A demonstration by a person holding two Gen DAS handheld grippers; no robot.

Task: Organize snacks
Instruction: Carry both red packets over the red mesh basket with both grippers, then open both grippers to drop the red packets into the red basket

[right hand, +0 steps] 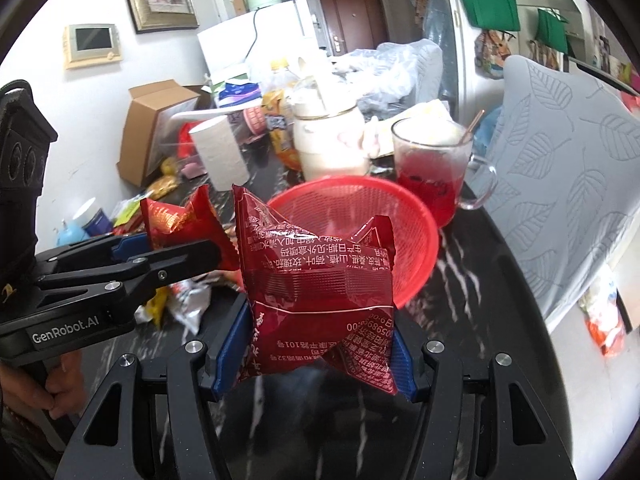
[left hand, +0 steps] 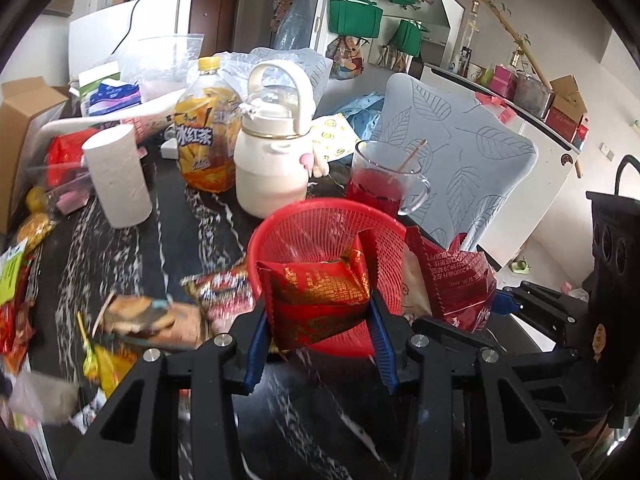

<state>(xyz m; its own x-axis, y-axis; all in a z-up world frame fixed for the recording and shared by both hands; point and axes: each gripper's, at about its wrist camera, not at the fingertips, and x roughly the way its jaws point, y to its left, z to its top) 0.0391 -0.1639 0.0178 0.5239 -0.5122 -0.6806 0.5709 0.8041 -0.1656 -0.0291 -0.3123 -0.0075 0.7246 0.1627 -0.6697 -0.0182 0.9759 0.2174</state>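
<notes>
A red snack packet [left hand: 320, 300] was clamped in the left tool [left hand: 318, 332], another packet [right hand: 320, 292] in the right tool [right hand: 316, 348], both held at six o'clock of the red basket [right hand: 416, 248] on the desk [right hand: 472, 300].

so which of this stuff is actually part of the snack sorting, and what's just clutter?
In play:
left gripper clamping a red-gold snack packet
right gripper clamping a dark red snack packet
red basket
loose snacks on the table

Clutter:
paper roll
tea bottle
white jug
glass mug
</notes>
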